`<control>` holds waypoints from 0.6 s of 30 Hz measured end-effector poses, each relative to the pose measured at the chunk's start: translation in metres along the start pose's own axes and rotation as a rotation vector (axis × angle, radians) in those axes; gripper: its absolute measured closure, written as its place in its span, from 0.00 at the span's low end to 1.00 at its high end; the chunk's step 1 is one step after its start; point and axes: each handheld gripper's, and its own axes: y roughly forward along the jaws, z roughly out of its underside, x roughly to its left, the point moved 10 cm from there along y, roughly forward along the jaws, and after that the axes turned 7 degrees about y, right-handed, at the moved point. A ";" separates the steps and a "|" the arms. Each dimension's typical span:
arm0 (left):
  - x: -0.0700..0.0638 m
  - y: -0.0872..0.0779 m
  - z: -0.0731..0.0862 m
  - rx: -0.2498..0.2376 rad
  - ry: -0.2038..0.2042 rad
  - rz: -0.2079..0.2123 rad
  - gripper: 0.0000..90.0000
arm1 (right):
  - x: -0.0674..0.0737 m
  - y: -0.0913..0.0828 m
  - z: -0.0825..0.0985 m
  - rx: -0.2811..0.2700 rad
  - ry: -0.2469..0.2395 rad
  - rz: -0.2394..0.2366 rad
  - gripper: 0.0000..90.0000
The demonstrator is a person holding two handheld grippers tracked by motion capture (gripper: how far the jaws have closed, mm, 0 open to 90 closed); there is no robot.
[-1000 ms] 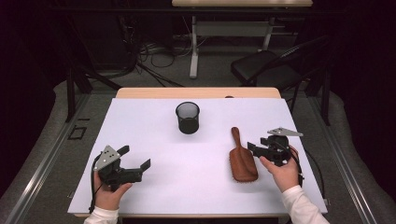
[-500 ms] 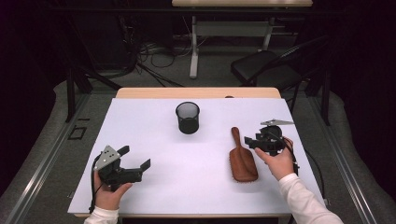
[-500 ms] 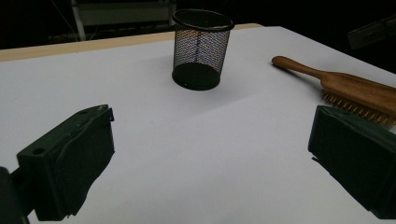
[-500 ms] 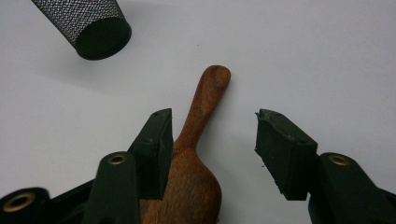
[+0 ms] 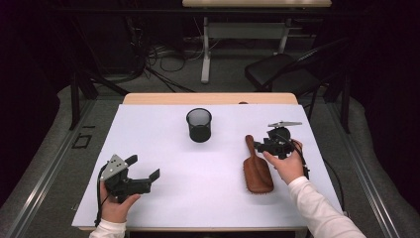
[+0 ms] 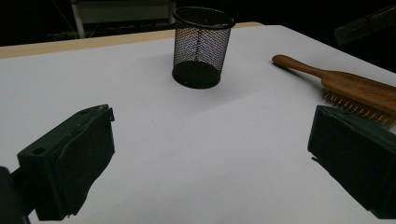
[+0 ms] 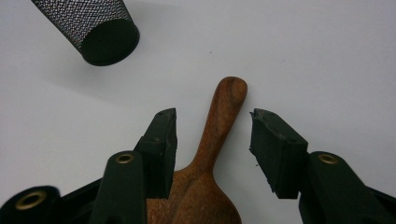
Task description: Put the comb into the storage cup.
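A brown wooden hairbrush lies bristles down on the white table cover, right of centre, its handle pointing away from me. My right gripper hovers over that handle. In the right gripper view the handle runs between the jaws of the right gripper; the jaws have just been closing, with a gap still on each side. A black mesh cup stands upright at mid-table. At the near left my left gripper is held wide open and empty; the left gripper view has the left gripper facing the cup and the brush.
The white cover ends short of the far wooden table edge. Behind the table are a black chair, cables and a desk frame on the floor. The mesh cup stands a short way beyond the handle tip, to the left.
My right gripper has moved away from me along the brush, from beside its head to over its handle, and its jaws stand narrower. The left gripper has stayed put.
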 end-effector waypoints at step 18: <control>0.000 0.001 0.001 0.006 0.001 0.003 0.01 | 0.010 0.020 -0.002 0.061 0.012 -0.017 0.79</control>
